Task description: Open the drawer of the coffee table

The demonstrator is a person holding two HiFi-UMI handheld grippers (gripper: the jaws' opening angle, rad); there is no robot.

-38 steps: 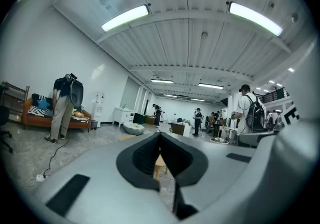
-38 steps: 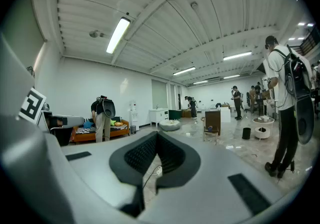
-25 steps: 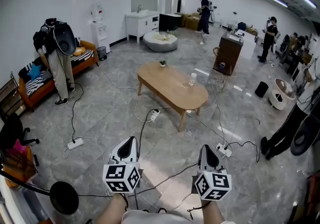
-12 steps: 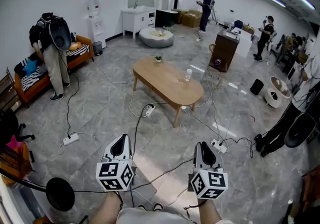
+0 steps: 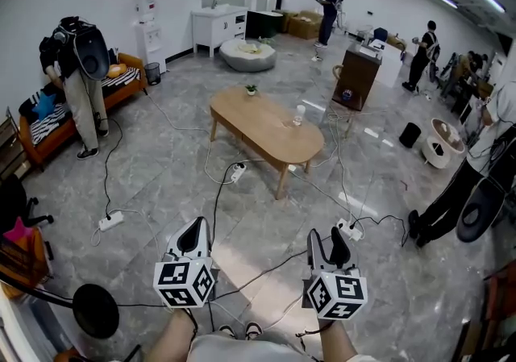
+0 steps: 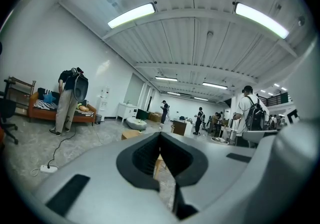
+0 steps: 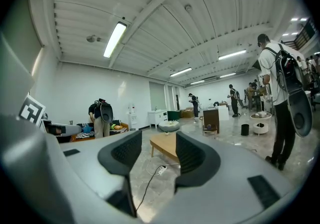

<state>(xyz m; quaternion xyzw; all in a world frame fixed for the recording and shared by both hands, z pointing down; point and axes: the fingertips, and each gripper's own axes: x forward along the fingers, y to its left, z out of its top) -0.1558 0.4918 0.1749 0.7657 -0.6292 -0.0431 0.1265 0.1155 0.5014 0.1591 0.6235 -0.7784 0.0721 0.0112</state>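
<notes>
The oval wooden coffee table [image 5: 266,126] stands on the grey tile floor, well ahead of both grippers. A clear cup [image 5: 298,114] and a small plant [image 5: 251,89] stand on it. No drawer shows from this side. My left gripper [image 5: 193,233] is held level at lower left, shut and empty; in its own view the jaws [image 6: 160,135] meet at the tips. My right gripper [image 5: 326,243] is at lower right, its jaws opening with nothing between them. Through that gap the table [image 7: 165,144] shows far off.
Cables and power strips [image 5: 235,172] [image 5: 111,219] [image 5: 348,230] trail across the floor between me and the table. A person [image 5: 76,70] bends by an orange sofa at left. A dark cabinet [image 5: 355,76] stands behind the table. Another person [image 5: 459,199] is at right.
The right gripper's jaws have parted from shut. The table has shifted slightly up and left in the head view. The left gripper stays shut.
</notes>
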